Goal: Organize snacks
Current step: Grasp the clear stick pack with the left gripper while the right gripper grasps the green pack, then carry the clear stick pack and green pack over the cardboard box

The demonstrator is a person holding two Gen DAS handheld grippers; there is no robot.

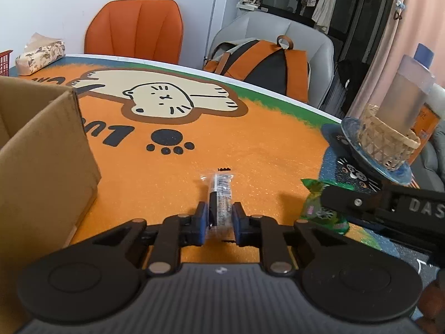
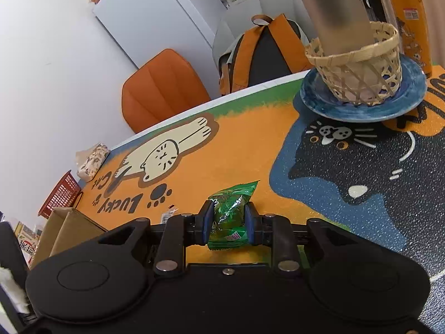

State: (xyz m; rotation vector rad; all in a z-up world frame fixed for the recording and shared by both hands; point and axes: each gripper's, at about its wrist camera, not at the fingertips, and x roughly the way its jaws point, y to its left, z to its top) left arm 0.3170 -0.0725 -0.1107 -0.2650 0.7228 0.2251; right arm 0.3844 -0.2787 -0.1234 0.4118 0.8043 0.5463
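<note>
The left gripper (image 1: 220, 216), tilted down toward the orange cat-print table mat (image 1: 250, 144), has its blue pads clamped on a slim clear-wrapped snack stick (image 1: 219, 194) whose long axis runs straight ahead between the fingers, toward the mat's far edge. The right gripper (image 2: 228, 220), also tilted down, is clamped on a crinkly green foil snack packet (image 2: 230, 211), one corner pointing forward. An open brown cardboard box (image 1: 41, 150) stands at the mat's left edge.
</note>
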